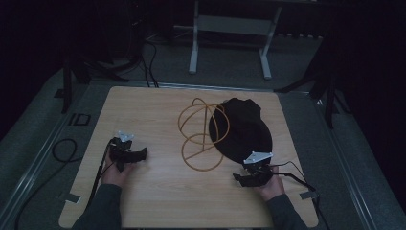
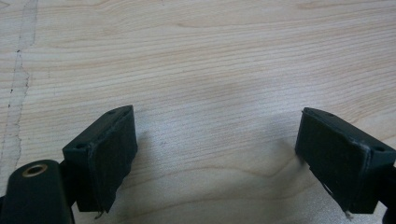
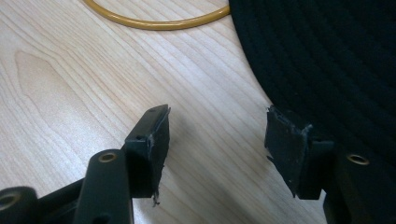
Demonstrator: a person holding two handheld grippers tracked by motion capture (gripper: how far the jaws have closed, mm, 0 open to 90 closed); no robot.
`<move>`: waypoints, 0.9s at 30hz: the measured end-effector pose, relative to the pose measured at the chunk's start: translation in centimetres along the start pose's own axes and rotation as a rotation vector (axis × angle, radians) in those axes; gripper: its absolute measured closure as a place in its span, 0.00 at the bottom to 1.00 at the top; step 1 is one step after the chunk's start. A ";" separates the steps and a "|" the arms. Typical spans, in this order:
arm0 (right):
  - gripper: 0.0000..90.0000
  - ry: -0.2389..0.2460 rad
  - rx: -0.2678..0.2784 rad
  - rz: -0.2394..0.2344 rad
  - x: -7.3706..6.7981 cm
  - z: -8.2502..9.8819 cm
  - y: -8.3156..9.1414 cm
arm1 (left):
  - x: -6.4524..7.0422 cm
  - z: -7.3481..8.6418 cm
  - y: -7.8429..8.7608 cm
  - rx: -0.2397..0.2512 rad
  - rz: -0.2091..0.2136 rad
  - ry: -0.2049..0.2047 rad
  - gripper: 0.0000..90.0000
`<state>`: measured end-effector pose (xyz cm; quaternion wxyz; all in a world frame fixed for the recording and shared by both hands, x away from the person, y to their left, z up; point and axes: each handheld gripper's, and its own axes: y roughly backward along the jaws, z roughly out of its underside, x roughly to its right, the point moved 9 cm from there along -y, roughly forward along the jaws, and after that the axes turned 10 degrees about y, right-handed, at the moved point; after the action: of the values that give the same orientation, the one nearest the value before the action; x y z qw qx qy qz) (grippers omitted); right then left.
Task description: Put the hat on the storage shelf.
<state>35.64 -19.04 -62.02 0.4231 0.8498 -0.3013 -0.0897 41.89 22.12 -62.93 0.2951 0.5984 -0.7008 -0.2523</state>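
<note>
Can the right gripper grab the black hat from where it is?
Probably yes. The right gripper is open, the black hat lies right beside one jaw, and only bare table sits between them.

The desk (image 1: 158, 110) is pale, matt wood-grain board with a scuffed seam at its left, the black hat (image 1: 242, 129) is ribbed knitted cloth, the loose yellow-brown cord (image 1: 201, 143) looks smooth and rubbery, and both grippers' pads (image 2: 112, 154) are matt black with frayed edges.
</note>
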 end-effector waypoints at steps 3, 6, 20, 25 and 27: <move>0.45 0.003 -0.001 0.003 0.3 -0.2 0.7 | 0.0 0.0 0.0 0.000 0.000 0.000 0.14; 0.45 0.007 -0.006 0.004 0.4 -0.3 1.2 | 0.0 0.0 0.0 0.000 0.000 0.000 0.14; 0.43 0.056 -0.057 0.034 1.8 -0.6 3.8 | 0.0 0.0 0.0 0.001 0.000 0.002 0.14; 0.43 0.057 -0.067 0.047 2.6 -0.5 4.4 | 0.0 0.0 0.0 0.002 0.001 0.002 0.14; 0.43 0.058 -0.065 0.047 2.7 -0.6 4.5 | 0.0 0.0 0.0 0.002 0.001 0.003 0.14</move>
<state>36.07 -22.36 -57.87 0.4611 0.8305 -0.3056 -0.0647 41.91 22.10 -62.92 0.2956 0.5988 -0.7009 -0.2508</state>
